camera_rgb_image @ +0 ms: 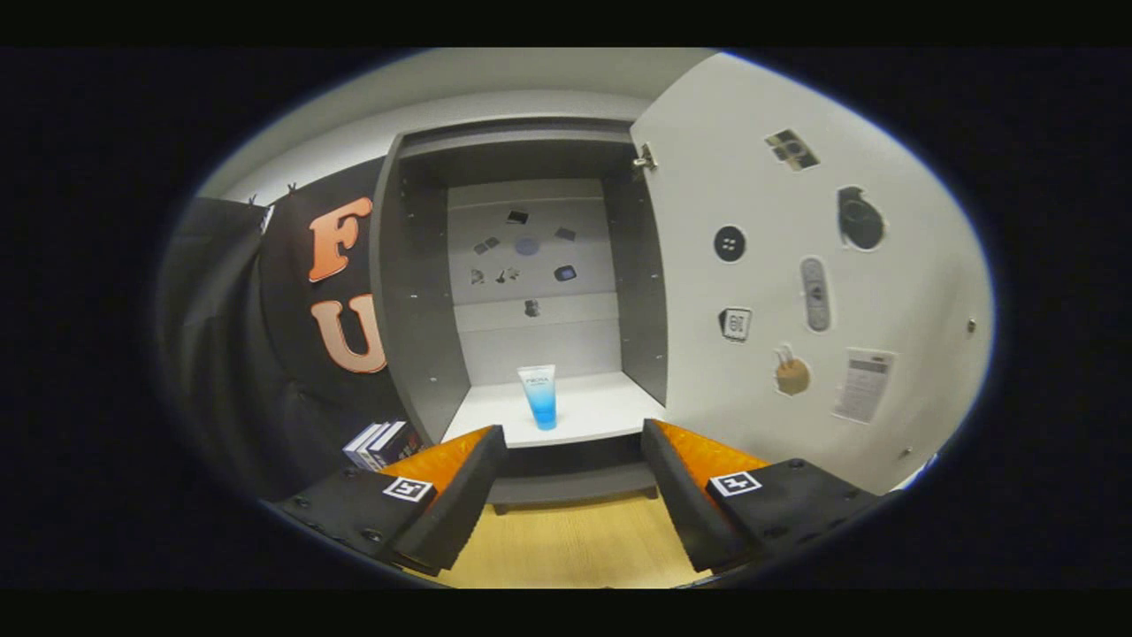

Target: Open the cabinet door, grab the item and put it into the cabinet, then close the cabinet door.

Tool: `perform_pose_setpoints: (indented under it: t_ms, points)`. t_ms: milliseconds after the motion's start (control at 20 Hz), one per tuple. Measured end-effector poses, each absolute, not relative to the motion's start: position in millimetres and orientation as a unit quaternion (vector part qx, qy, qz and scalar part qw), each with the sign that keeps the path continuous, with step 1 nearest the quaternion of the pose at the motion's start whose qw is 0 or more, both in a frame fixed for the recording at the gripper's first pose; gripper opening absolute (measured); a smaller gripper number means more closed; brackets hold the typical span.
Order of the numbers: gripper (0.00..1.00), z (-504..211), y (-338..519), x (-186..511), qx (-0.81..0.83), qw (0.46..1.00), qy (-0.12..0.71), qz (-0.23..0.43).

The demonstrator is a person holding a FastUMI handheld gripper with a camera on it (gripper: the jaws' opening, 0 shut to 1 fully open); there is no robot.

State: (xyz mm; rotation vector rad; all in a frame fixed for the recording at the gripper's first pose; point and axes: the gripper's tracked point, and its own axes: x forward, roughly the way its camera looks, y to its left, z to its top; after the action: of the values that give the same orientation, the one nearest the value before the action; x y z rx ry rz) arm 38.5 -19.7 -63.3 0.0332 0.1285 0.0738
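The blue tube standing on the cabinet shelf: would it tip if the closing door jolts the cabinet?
Probably. The tube stands on its narrow cap, wider above, so likely top-heavy. It looks small, soft and light. The open gripper is clear of it.

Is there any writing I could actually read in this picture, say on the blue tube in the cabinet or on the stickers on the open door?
Tube: print near its top, too blurred to read.
Stickers on the door: marks too small to read.
Paper sheet on the door: lines too small.
Books beside the cabinet: nothing readable.
Gripper: open, empty; square pattern tags, no words.
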Motion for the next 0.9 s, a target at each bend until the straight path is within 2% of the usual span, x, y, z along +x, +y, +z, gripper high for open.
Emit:
perform_pose_setpoints:
  t_ms: [500, 700, 900]
  points:
    - [0.98, -42.7, -163.1, -73.8, 0.030, 0.999, 0.035, -0.015]
    - [0.99, -43.3, -229.8, -92.1, -0.001, 0.998, 0.032, -0.048]
    - [0.99, -48.2, -275.1, -91.7, 0.013, 0.998, 0.029, -0.050]
